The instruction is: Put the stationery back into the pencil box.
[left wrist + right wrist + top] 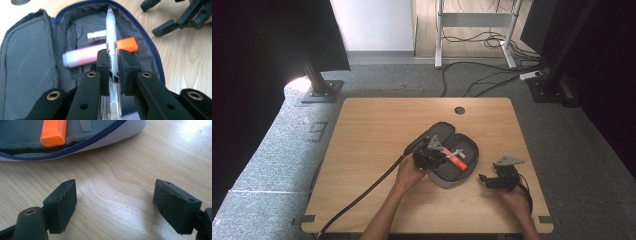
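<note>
Left gripper view: left gripper (113, 68) jaws clenched on one pen (111, 37); right gripper (115, 206) jaws released.

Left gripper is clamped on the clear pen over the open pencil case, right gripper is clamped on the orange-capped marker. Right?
Not quite. The left gripper is clamped on the clear pen over the open pencil case. But the right gripper holds nothing: the right gripper view shows its jaws wide apart over bare table, and the orange-capped marker lies inside the case.

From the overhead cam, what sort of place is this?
Probably a lab or recording room: a lone wooden table on grey carpet, black curtains at the sides, loose cables and a stand base on the floor.
</note>
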`<state>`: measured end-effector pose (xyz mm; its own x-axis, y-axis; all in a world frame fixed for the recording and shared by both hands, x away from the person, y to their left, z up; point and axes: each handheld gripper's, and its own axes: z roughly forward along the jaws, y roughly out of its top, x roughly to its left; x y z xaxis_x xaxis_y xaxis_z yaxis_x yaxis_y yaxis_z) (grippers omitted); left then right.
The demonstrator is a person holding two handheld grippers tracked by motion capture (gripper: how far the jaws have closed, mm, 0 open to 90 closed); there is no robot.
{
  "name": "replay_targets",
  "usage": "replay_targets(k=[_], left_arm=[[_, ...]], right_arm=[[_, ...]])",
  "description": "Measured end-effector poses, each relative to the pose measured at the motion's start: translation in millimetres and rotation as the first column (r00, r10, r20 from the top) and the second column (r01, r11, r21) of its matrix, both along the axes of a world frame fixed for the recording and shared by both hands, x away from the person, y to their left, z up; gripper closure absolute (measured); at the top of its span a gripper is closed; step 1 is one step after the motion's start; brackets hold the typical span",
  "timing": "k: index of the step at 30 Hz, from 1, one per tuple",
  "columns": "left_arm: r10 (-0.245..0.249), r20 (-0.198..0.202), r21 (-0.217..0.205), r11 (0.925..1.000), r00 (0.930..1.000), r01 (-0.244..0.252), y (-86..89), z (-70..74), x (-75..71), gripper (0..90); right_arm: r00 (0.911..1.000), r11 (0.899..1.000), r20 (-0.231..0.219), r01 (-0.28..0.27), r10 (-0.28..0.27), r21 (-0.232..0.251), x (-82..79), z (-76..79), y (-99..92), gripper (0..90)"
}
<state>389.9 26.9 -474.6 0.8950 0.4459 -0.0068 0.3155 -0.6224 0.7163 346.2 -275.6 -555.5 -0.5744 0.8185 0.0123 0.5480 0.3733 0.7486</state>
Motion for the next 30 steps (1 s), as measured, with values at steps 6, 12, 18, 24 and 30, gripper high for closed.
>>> replay_targets(k=[6, 12, 18, 24, 30], left_arm=[[0.016, -0.002, -0.007, 0.9998, 0.9999, -0.016, -9.7, -1.0, 11.1, 79.3], [0.028, 0.003, 0.016, 0.9995, 0.9996, -0.029, -19.3, -4.8, 20.8, 79.2], [0.043, 0.004, 0.017, 0.9989, 0.9991, -0.043, -26.3, -8.7, 27.6, 79.1], [0.053, 0.010, 0.017, 0.9984, 0.9985, -0.054, -30.7, -13.8, 33.2, 79.0], [0.063, 0.012, 0.048, 0.9969, 0.9979, -0.063, -33.0, -22.4, 34.5, 79.0]], right_arm=[[1.0000, 1.000, -0.001, 0.001, -0.001, 0.000, 0.0, 0.0, 0.0, 18.8], [1.0000, 1.000, 0.001, -0.001, 0.001, 0.000, 0.1, 0.0, -0.1, 18.8], [1.0000, 1.000, 0.001, -0.002, 0.002, 0.000, 0.1, 0.0, -0.2, 18.8], [1.0000, 1.000, 0.001, -0.003, 0.003, -0.001, 0.2, -0.1, -0.2, 18.7], [1.0000, 1.000, 0.002, -0.005, 0.005, -0.002, 0.2, -0.1, -0.4, 18.7]])
